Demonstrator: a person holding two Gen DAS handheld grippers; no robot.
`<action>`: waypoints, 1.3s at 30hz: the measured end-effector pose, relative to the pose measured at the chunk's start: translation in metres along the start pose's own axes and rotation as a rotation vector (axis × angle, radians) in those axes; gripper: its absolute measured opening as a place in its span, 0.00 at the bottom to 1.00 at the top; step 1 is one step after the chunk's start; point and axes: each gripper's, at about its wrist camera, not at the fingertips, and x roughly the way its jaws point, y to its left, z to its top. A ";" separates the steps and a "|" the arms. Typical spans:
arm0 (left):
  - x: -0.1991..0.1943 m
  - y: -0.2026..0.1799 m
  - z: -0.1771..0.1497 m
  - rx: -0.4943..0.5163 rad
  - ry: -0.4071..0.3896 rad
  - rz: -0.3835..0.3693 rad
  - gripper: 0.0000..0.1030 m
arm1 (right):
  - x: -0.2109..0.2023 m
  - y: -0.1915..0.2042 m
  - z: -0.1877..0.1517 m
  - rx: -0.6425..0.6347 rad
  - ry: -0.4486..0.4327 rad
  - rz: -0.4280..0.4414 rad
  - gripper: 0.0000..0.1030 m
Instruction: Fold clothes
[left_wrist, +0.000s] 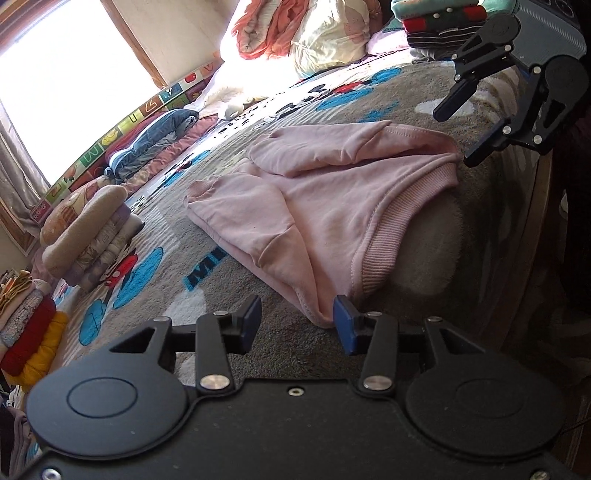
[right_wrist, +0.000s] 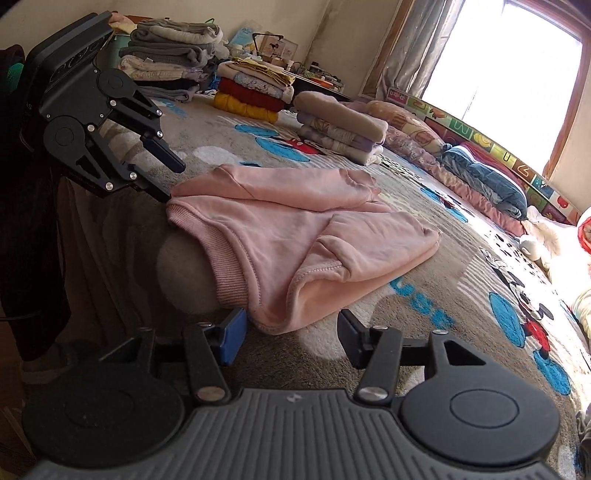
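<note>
The left gripper (left_wrist: 297, 325) hovers at the near edge of the bed, jaws spread, one blue pad just touching the corner of the folded pale pink cotton sweatshirt (left_wrist: 325, 206) without pinching it. The right gripper (right_wrist: 290, 334) sits at the same edge, jaws apart, the sweatshirt's near corner lying just ahead of them. The sweatshirt lies flat on the grey plush cartoon-print blanket (right_wrist: 424, 295) near the bed's near edge, its ribbed hem turned toward that edge. Farther back stand a folded stack of beige and lilac blankets (right_wrist: 340, 127) and a red-and-yellow pile of folded clothes (right_wrist: 251, 96).
</note>
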 end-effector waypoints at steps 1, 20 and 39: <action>0.000 -0.002 -0.001 0.015 -0.005 0.008 0.43 | 0.000 0.002 0.000 -0.009 0.002 -0.005 0.54; 0.005 -0.032 -0.011 0.219 0.004 0.043 0.42 | 0.019 0.016 -0.006 -0.120 0.065 -0.068 0.52; 0.009 -0.014 -0.003 0.060 -0.072 0.062 0.30 | 0.017 0.010 0.000 -0.094 0.000 -0.076 0.37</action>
